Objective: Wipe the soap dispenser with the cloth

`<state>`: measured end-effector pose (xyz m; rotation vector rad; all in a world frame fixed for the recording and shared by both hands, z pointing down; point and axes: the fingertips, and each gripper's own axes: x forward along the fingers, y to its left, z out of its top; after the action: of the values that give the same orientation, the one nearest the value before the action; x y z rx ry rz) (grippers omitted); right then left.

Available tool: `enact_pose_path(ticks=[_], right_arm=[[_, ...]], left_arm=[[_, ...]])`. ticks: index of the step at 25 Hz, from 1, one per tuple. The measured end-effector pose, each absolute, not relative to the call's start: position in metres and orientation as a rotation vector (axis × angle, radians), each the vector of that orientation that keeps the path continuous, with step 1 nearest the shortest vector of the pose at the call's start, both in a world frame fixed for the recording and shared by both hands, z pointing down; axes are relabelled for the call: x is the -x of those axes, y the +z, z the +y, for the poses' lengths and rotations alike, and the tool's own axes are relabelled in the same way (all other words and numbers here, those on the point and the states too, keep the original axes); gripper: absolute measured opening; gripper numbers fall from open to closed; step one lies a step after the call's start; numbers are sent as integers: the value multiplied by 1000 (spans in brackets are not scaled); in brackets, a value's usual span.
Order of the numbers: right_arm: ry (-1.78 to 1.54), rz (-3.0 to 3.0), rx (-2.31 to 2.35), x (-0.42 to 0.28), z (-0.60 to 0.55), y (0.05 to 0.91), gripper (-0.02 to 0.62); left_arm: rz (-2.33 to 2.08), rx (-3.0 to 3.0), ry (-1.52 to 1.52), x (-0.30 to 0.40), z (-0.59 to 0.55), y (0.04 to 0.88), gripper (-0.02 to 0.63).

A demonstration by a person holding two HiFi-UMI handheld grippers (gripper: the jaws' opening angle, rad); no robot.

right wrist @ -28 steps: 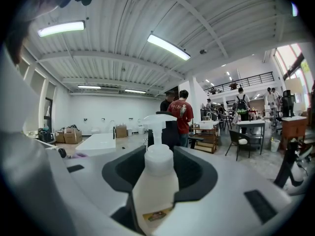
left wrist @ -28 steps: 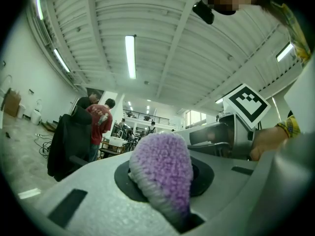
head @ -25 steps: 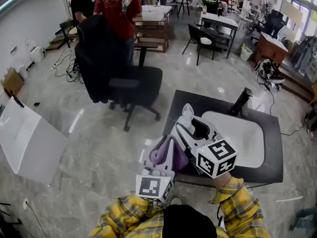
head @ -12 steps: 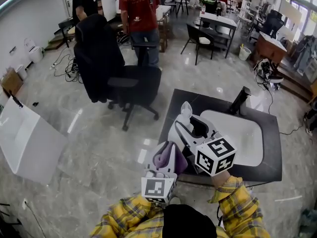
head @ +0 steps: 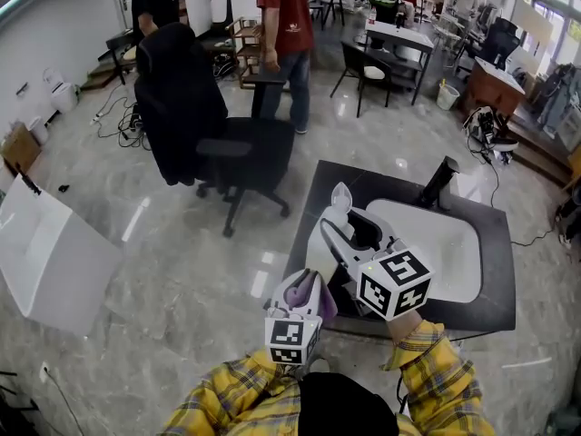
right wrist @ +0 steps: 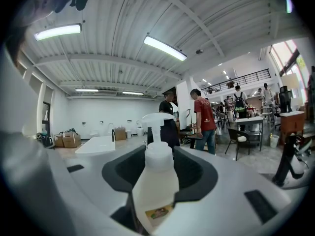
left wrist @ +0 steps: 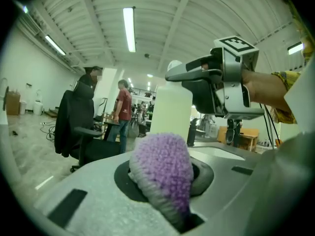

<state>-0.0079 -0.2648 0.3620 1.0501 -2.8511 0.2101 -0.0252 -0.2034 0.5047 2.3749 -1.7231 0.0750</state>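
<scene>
Our right gripper (head: 343,240) clamps the soap dispenser (right wrist: 153,181) upright so our left gripper (head: 300,300), pinching the purple cloth (left wrist: 165,166) just beside it, can wipe it.

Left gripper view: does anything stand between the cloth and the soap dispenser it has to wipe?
Nothing visible does. The purple cloth, clamped in the left gripper, faces the soap dispenser directly. The right gripper grips the dispenser higher up, from the picture's right, clear of that path.
</scene>
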Motion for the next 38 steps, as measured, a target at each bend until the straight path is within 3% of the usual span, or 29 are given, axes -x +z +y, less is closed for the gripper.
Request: enact_pose_path(ticks=[15,25,38], right_arm=[[198,-2861,-891,7,-261,361,166],[13,-2927,-215,-1,-237,342,229],[-65,-2805,197,16,-240,357,241]], left_arm=[[-1571,-2366,257,16,-203,550,57],[-1655,-2339,39,53,-201,495,57],[-1675,-2434,-167,53,-190,427,57]])
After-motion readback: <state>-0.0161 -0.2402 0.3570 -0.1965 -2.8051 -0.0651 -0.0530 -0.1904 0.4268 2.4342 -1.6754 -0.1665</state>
